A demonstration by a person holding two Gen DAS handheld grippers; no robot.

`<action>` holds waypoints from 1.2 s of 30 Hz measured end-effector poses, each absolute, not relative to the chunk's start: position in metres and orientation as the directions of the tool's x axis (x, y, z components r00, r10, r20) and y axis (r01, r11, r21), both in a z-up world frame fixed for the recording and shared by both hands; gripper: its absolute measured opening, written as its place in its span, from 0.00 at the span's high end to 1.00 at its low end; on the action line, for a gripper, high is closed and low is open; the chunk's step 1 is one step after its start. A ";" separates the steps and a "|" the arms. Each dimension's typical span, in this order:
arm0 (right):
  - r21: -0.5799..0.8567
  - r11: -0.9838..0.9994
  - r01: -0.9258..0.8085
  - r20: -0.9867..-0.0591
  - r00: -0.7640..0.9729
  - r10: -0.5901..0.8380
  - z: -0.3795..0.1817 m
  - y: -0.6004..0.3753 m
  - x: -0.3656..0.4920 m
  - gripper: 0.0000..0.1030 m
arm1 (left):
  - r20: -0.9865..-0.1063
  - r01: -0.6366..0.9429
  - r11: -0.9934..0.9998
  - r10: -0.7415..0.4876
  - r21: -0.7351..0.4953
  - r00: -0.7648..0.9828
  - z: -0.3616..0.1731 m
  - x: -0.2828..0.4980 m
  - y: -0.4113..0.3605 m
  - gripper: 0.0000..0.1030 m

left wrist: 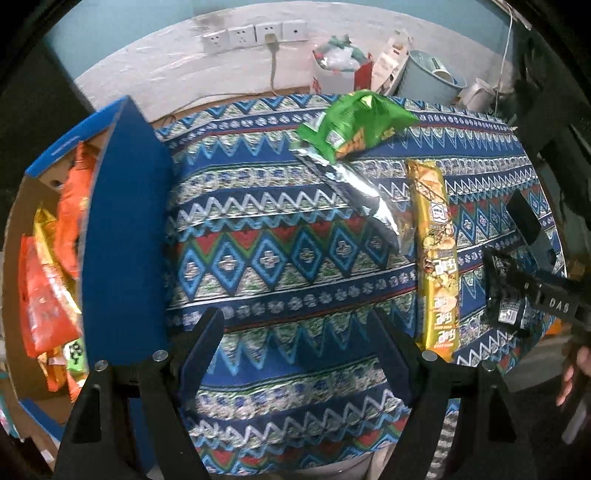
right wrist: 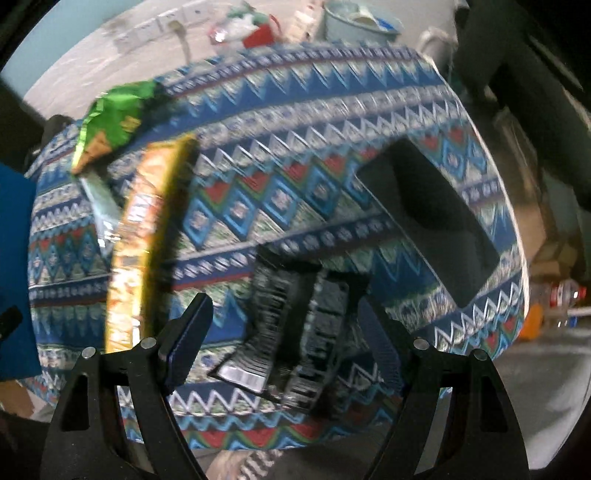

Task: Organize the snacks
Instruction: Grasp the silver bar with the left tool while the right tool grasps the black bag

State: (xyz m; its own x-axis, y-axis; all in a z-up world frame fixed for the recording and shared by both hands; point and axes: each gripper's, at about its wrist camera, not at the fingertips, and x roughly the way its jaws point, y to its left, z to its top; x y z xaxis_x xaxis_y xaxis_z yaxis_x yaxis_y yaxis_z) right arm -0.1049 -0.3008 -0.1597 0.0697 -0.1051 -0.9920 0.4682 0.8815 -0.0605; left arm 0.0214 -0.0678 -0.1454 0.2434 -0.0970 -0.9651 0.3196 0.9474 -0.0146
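Observation:
On the patterned cloth [left wrist: 266, 236] lie a green snack bag [left wrist: 354, 122], a silver packet [left wrist: 351, 192], a long yellow packet [left wrist: 436, 251] and a black packet [left wrist: 508, 291]. My left gripper [left wrist: 299, 347] is open and empty above the cloth, right of the blue box [left wrist: 125, 229]. My right gripper [right wrist: 288, 332] is open, its fingers on either side of the black packet [right wrist: 291, 325]; it also shows in the left wrist view [left wrist: 535, 291]. The right wrist view is blurred; the yellow packet [right wrist: 147, 240] and green bag [right wrist: 114, 118] lie to its left.
The blue cardboard box holds several orange and yellow snack packets [left wrist: 51, 273]. A flat black object [right wrist: 432, 218] lies on the cloth at right. A bin [left wrist: 428, 74], bags and wall sockets [left wrist: 255, 35] are beyond the table.

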 end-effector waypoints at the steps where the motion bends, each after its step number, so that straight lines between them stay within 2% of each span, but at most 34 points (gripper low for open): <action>1: -0.057 0.877 0.478 -0.993 0.064 -0.100 -0.163 -0.304 -0.108 0.22 | -0.966 0.322 0.947 -0.100 -0.018 0.239 -0.147 0.023 -0.070 0.21; 11: -0.022 0.869 0.494 -1.000 0.008 -0.030 -0.196 -0.313 -0.112 0.23 | -0.973 0.361 0.932 -0.108 -0.028 0.202 -0.163 0.033 -0.106 0.22; 16: -0.043 0.889 0.456 -0.999 0.008 -0.053 -0.203 -0.311 -0.105 0.22 | -0.975 0.348 0.937 -0.103 -0.028 0.197 -0.170 0.042 -0.115 0.21; 17: -0.046 0.898 0.438 -0.998 0.016 -0.059 -0.203 -0.309 -0.104 0.26 | -0.975 0.336 0.941 -0.108 -0.037 0.196 -0.171 0.046 -0.115 0.21; 19: -0.052 0.918 0.393 -0.997 0.032 -0.071 -0.201 -0.299 -0.098 0.44 | -0.974 0.317 0.947 -0.114 -0.047 0.196 -0.173 0.052 -0.115 0.22; 20: -0.046 0.926 0.374 -0.997 0.044 -0.067 -0.200 -0.297 -0.095 0.44 | -0.973 0.307 0.950 -0.117 -0.052 0.197 -0.173 0.056 -0.115 0.21; 29: -0.061 0.947 0.316 -0.986 0.130 -0.107 -0.199 -0.300 -0.066 0.45 | -0.969 0.199 0.975 -0.139 -0.098 0.205 -0.177 0.094 -0.115 0.21; 36: -0.067 0.945 0.319 -0.976 0.175 -0.128 -0.191 -0.313 -0.028 0.45 | -0.972 0.173 0.981 -0.125 -0.090 0.201 -0.187 0.114 -0.133 0.21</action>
State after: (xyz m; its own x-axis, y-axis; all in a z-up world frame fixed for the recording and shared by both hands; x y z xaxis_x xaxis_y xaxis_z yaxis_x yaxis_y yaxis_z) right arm -0.0280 -0.3132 -0.1915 0.1746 -0.1284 -0.9762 0.3192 0.9453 -0.0672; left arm 0.1145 -0.1326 -0.1874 0.2007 -0.1248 -0.9717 0.1735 0.9807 -0.0902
